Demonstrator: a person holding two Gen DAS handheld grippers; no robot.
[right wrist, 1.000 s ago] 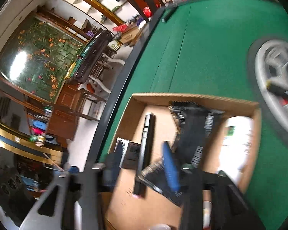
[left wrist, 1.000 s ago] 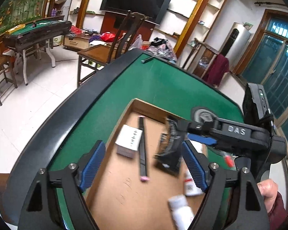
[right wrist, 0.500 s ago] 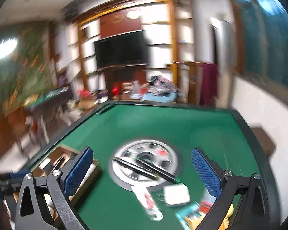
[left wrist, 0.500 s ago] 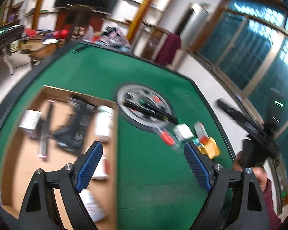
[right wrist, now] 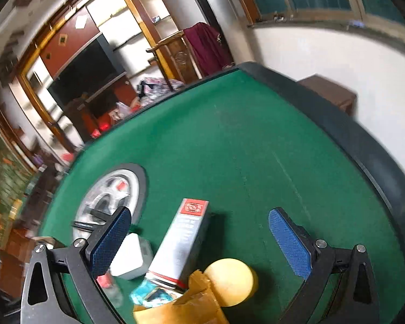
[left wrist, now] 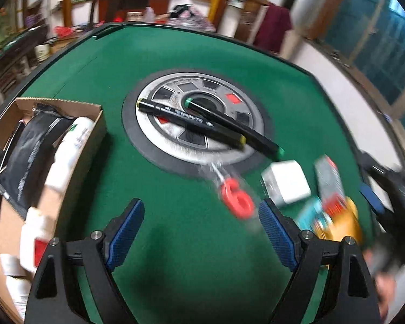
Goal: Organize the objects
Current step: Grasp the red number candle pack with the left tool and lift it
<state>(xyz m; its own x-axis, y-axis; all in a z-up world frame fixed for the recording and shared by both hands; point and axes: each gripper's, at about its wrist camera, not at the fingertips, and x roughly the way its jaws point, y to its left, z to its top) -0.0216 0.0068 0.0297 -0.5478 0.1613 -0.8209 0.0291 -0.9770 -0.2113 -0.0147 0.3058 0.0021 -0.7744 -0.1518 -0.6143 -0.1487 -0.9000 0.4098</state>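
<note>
My left gripper (left wrist: pixel 201 232) is open and empty above bare green felt, just in front of red-handled scissors (left wrist: pixel 233 198). Two black markers (left wrist: pixel 189 120) lie crossed on the round disc (left wrist: pixel 175 86). A white square box (left wrist: pixel 286 183), a grey carton with a red label (right wrist: pixel 183 240), a yellow ball (right wrist: pixel 229 280), a teal packet (right wrist: pixel 148 294) and a tan paper pack (right wrist: pixel 186 307) are heaped at the right. My right gripper (right wrist: pixel 199 243) hangs wide open over that heap, its pads (right wrist: pixel 290 243) touching nothing.
A cardboard box (left wrist: pixel 59 102) at the left holds a black pouch (left wrist: pixel 32 145), white bottles (left wrist: pixel 70 148) and other items. The table's dark padded rim (right wrist: pixel 364 151) curves along the right. Chairs, shelves and a television stand beyond the table.
Both grippers swung from over the cardboard box to the right across the table. The right jaws widened and left the black pouch lying in the box. The right gripper now looks at the heap.
</note>
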